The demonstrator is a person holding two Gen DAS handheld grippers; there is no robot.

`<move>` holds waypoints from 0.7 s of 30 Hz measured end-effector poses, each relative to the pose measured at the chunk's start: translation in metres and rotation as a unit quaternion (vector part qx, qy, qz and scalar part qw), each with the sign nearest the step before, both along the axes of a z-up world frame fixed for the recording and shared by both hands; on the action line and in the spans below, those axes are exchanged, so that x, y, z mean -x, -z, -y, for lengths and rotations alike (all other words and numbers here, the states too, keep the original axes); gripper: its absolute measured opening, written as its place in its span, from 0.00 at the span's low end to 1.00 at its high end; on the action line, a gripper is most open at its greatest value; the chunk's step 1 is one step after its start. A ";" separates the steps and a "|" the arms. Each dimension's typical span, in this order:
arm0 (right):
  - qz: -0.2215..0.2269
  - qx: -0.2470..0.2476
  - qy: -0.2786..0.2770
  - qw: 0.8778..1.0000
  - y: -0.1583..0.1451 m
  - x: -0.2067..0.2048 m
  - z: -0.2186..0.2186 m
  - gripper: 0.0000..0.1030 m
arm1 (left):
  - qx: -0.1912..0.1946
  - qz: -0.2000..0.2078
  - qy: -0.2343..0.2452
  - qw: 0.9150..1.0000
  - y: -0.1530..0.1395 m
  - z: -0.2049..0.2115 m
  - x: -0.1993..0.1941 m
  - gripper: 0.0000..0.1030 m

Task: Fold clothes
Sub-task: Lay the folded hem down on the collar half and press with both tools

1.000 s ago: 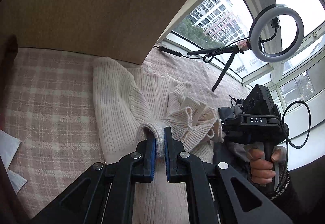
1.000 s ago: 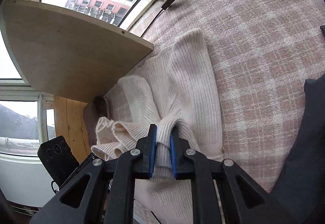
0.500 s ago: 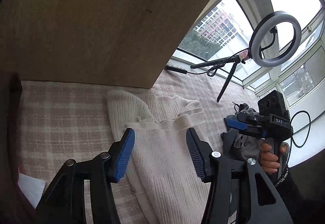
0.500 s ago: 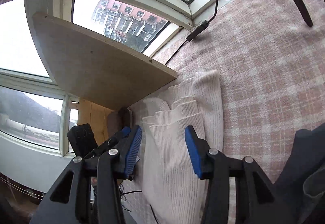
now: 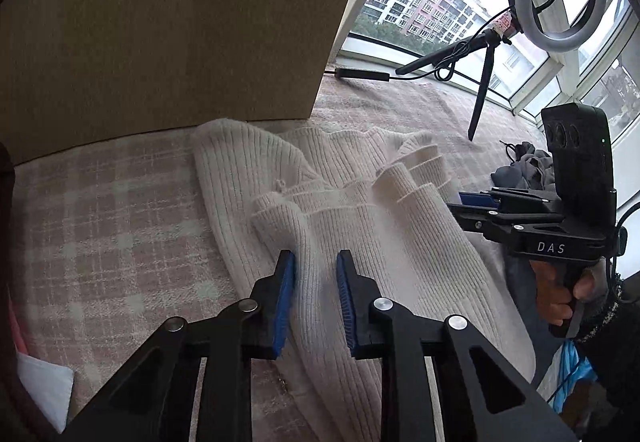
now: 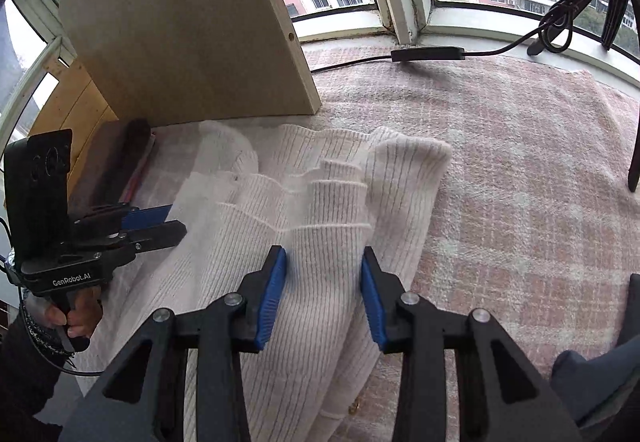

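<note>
Sweater [image 5: 352,226] of cream ribbed knit lies on the pink checked blanket [image 5: 100,226], with its far end just in front of the wooden board [image 5: 168,17] that stands at the back. It looks already partly folded: both sleeves are brought in over the body, and their cuffs make stacked ridges across the middle, not far from the board. So I judge the narrowing of the garment as done. What is left, I think, is to fold the long strip in half or in thirds toward the board and to flatten it.

The long axis of the sweater runs from the board toward the person. The end near the board is rounded and seems to be a fold, and the other end goes out of view below both cameras, so I cannot tell which end is the collar.

The left gripper [image 5: 315,302] has its jaws apart, only a narrow gap, over the knit and grasping nothing. The right gripper [image 6: 323,298] is spread wider, also released, above the side of the sweater that lies away from the board's left part.
</note>
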State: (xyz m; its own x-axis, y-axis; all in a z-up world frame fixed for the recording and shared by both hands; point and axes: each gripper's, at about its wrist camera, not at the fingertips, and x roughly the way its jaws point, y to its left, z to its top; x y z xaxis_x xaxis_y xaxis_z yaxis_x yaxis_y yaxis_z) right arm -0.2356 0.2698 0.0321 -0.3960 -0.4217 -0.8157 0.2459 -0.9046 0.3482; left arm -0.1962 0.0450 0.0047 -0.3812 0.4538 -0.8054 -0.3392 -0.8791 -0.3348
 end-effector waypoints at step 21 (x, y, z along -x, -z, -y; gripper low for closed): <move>0.036 0.068 0.005 0.997 0.007 0.022 -0.007 0.23 | -0.021 -0.040 -0.024 0.999 -0.023 0.021 0.006 0.05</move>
